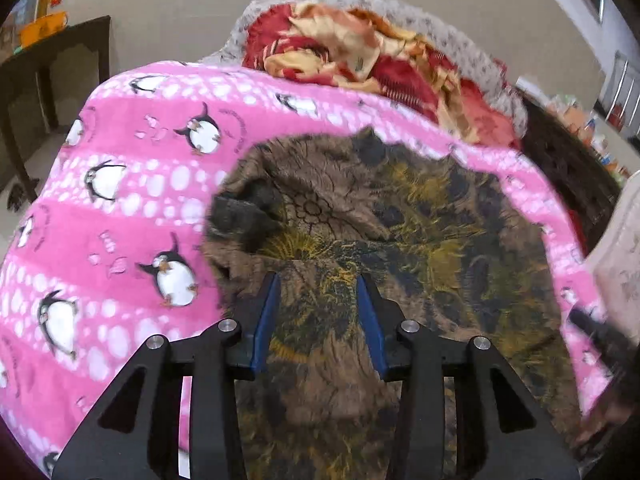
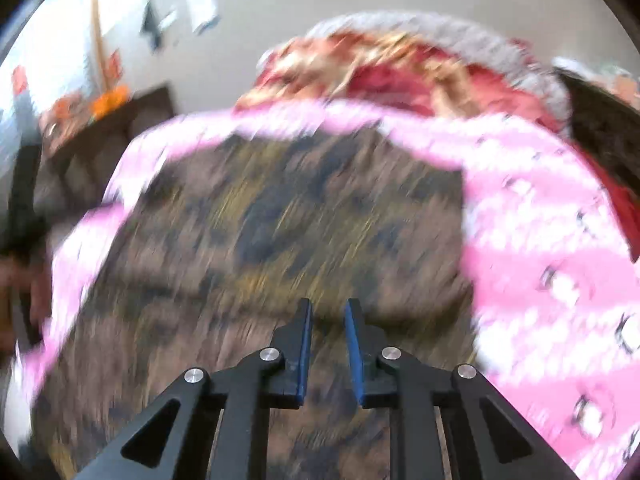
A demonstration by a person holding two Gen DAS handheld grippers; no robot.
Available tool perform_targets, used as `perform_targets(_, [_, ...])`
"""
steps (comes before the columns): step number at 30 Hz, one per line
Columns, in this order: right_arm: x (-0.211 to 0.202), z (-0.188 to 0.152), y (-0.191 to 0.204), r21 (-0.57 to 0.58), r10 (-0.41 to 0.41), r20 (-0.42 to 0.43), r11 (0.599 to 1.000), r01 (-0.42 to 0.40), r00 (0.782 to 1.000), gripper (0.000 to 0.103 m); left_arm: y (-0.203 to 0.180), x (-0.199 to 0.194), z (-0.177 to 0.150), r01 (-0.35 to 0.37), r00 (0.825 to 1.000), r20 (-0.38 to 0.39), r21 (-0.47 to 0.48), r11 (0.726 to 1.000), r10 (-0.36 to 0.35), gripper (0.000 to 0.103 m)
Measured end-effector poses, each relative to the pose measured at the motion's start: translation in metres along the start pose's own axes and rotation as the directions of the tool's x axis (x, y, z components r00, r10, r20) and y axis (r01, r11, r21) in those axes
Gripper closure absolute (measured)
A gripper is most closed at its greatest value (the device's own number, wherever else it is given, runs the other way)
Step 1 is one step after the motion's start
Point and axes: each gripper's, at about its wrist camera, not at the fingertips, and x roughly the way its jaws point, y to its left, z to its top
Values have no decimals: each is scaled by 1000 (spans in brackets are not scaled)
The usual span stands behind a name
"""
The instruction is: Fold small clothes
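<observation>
A small brown garment (image 1: 360,220) with a dark and yellow leafy print lies spread on a pink blanket (image 1: 132,208) patterned with penguins and white dots; its cloth is rumpled, and a dark fold bunches up at its left edge in the left wrist view. The garment fills the middle of both views, with the pink blanket showing as a border round its far and side edges. The left gripper (image 1: 318,280) hangs over the near part of the garment, its blue-padded fingers (image 1: 268,312) parted with a clear gap, and the printed cloth shows below that gap; no fold rises between the pads, so it has hold of nothing. The right gripper (image 2: 326,306) is also above the garment (image 2: 280,208), its blue pads standing close together with only a narrow slit between them; that picture is badly smeared, and I cannot tell whether any cloth is pinched there. Beyond the blanket (image 2: 540,240) lies a heap of red and cream cloth (image 1: 360,52) on a grey speckled cover (image 1: 460,40). A dark wooden table (image 1: 52,64) stands at the left against a pale wall, with an orange container (image 1: 44,28) on top of it
</observation>
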Motion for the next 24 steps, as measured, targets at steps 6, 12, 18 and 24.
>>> perform_targets(6, [72,-11,-48,-58,-120,-249,992,109,961,102,7,37,-29,-89,996,-6,68,994,90,64])
perform_targets(12, [71,-22,-62,16,-47,-172,999,51,984,103,7,41,-27,-104,994,-14,66,992,105,64])
perform_targets(18, [40,-9,-67,49,0,-157,999,8,988,102,10,11,-8,-88,996,-18,-11,996,87,64])
perform_targets(24, [47,51,-75,101,-3,-90,995,12,996,102,-13,23,16,-98,995,34,27,995,97,64])
